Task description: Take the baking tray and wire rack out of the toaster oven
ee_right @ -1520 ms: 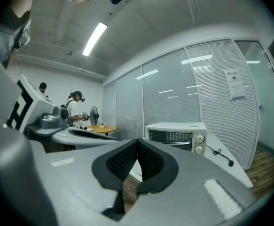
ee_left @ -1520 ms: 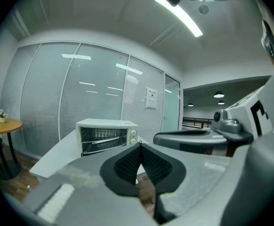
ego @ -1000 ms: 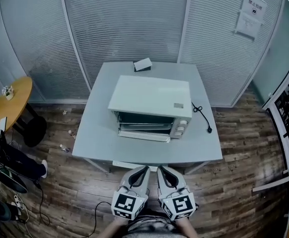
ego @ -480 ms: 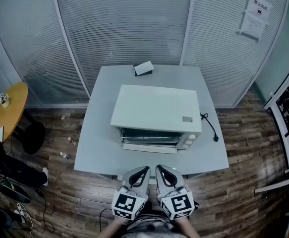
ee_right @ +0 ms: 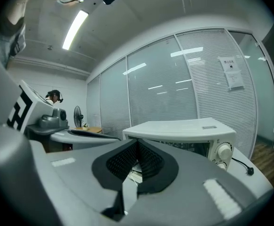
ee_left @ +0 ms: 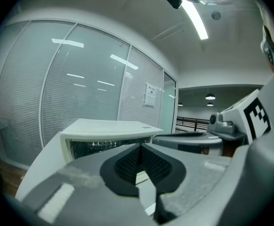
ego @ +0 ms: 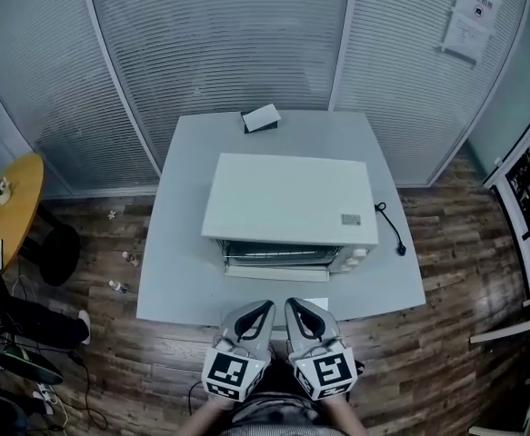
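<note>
Trouble seemed likeliest in the reach itself: both tongs were clenched and empty, so pushing in without spreading them would probably only knock the dropped door [ego: 278, 272] or shove the toaster oven [ego: 289, 209] toward the far side of the surface [ego: 178, 243]. Left tongs [ego: 263, 308] and right tongs [ego: 294, 306] hung side by side at the surface's near edge, touching nothing, close enough to clash. Baking tray and wire rack [ego: 279, 252] sat inside the oven's mouth, too dim to tell apart.
</note>
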Available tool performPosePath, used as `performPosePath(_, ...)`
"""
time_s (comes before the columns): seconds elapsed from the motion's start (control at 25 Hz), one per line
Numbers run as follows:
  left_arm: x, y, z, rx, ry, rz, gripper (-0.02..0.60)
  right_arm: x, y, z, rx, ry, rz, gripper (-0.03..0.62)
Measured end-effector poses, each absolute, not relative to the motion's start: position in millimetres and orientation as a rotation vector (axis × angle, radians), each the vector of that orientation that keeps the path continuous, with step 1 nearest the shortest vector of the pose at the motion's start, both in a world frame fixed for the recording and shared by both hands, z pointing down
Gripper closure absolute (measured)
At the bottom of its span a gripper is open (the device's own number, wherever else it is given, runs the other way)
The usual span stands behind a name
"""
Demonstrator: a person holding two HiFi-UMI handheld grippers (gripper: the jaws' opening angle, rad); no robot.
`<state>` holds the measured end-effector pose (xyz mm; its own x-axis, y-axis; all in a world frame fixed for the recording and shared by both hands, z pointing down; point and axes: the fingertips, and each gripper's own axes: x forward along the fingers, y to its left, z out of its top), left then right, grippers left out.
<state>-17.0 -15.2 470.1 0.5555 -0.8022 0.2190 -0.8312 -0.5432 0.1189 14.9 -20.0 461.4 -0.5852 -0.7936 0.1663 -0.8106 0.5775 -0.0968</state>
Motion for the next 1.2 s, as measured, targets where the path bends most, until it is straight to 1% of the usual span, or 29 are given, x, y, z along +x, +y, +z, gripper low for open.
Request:
performPosePath(0.4, -22.1, -50.8, 465.5, 2.511, -1.488, 0.166, 0.581, 17.2, -55.9, 453.2, 1.280, -2.754, 0.230, 0.594)
performPosePath(0.92, 5.9, -102.1, 454.7, 2.443, -1.602, 0.164, 0.581, 38.5, -105.0, 443.6, 1.127, -2.811, 0.196, 0.594)
performPosePath(1.2, 16.6, -113.4, 459.5, 2.421, -1.643, 0.155, 0.581, 54.7, -117.2, 451.4, 1.105, -2.837, 0.257, 0.594)
